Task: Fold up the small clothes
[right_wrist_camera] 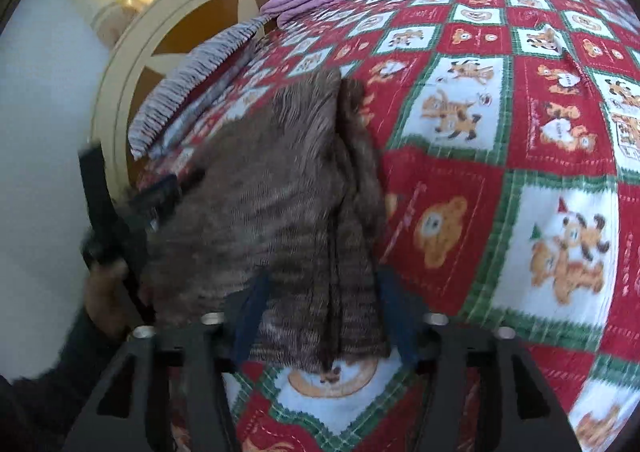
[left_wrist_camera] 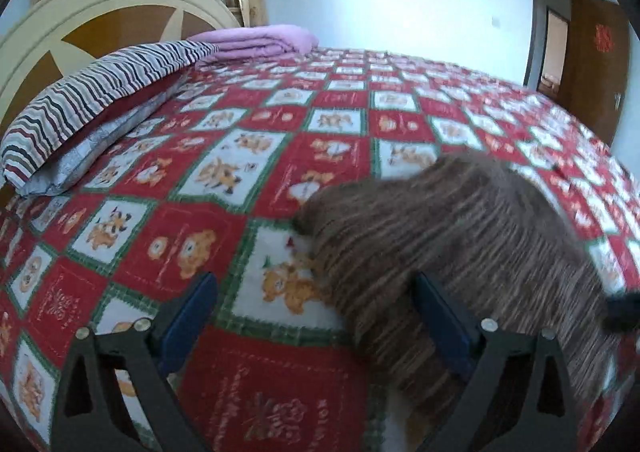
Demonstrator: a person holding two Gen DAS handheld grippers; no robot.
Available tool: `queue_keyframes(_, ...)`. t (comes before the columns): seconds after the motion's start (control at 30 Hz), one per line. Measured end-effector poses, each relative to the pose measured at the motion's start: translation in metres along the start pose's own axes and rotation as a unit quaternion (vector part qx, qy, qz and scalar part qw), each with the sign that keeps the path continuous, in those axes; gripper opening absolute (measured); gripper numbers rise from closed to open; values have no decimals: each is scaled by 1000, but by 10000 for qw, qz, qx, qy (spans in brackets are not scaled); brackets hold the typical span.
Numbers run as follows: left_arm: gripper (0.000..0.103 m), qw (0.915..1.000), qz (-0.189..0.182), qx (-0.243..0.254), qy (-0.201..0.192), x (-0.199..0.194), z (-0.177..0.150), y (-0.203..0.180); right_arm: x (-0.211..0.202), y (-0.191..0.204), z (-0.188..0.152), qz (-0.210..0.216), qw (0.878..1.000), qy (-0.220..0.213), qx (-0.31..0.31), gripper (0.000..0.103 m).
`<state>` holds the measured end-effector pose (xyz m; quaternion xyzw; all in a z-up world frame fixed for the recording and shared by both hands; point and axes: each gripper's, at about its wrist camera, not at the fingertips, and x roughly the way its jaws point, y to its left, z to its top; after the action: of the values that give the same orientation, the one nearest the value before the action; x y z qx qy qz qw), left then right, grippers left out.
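On the bed, over a red, white and green quilt point(left_wrist_camera: 280, 155) printed with cartoon animals, a brown striped garment point(right_wrist_camera: 288, 187) is held up off the cover, blurred in both views. The right hand-held gripper point(right_wrist_camera: 320, 308) has its blue fingers point(right_wrist_camera: 250, 312) on either side of a bunched, hanging fold of the garment and looks clamped on it, the cloth draping down between them with its lower edge just above the quilt. The left hand-held gripper point(left_wrist_camera: 316, 316) has its fingers point(left_wrist_camera: 192, 316) wide apart; the right one touches or overlaps the garment's edge, the left one stands over bare quilt, and nothing is clamped between them. From the right wrist view, the left hand-held gripper appears dark and blurred at the garment's far left edge. Near the headboard point(left_wrist_camera: 80, 23) lie a striped pillow point(left_wrist_camera: 92, 99) and a folded lilac blanket point(left_wrist_camera: 260, 39). A brown door point(left_wrist_camera: 588, 63) stands open at the far right.
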<state>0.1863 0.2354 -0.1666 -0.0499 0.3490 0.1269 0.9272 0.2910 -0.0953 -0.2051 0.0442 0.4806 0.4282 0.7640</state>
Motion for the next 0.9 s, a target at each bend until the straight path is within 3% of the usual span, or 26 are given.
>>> queue_keyframes(0.13, 100, 9998, 109, 143, 36, 1, 2, -16, -11, 6, -7, -255, 9996, -135, -78, 10)
queue_keyframes(0.27, 103, 9952, 711, 670, 60, 10, -5, -28, -26, 7, -9, -923, 9949, -132, -383, 5)
queue_keyframes(0.33, 103, 9971, 544, 534, -27, 11, -8, -23, -15, -6, -11, -1006, 9945, 63, -282, 5)
queue_keyframes(0.5, 103, 9994, 299, 147, 85, 7, -8, -11, -14, -19, -18, -689, 9974, -222, 22, 6)
queue_keyframes(0.53, 103, 9996, 253, 76, 100, 1, -10, -9, -17, -17, -20, -665, 9974, -286, 46, 11)
queue_keyframes(0.63, 103, 9995, 165, -116, 225, -17, -19, -7, -35, -11, -29, -801, 9954, -453, 249, 50)
queue_keyframes(0.9, 103, 9994, -102, -257, -187, -89, -25, -17, -95, 43, -53, -1091, 9823, -1513, -178, 52)
